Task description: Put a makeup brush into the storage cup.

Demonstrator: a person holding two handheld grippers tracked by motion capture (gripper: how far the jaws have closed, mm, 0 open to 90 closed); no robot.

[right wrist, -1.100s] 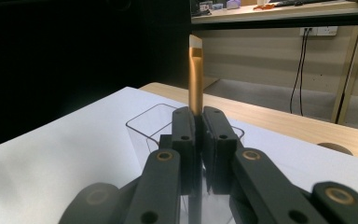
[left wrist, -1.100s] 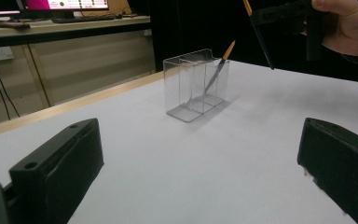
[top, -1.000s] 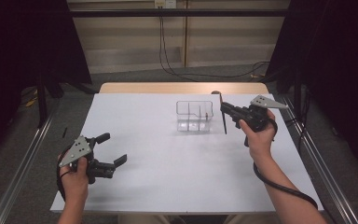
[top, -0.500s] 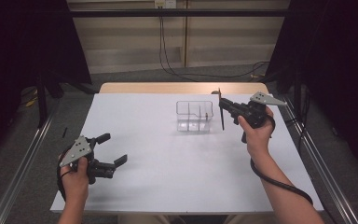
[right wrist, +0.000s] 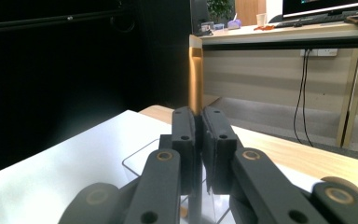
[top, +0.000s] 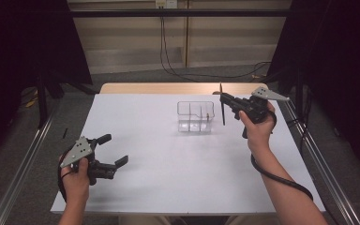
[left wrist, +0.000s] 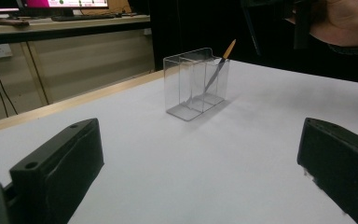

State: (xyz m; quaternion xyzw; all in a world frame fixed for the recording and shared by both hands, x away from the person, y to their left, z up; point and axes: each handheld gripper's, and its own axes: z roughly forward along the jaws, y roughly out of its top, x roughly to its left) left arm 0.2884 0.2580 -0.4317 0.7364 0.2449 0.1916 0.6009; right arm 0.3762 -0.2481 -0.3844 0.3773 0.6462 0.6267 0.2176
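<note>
A thin dark tool with a wooden handle [top: 221, 105] hung upright, clamped in the right tongs [top: 223, 99], just right of a clear three-compartment holder [top: 196, 116] on the white surface [top: 168, 159]. It was not yet over a compartment. One similar tool [left wrist: 219, 66] already leaned in an end compartment (the one nearest the right hand). By the look of it, one was placed and this second still awaited lowering in. The left tongs [top: 115, 151] rested released and empty, well apart near the front edge.
</note>
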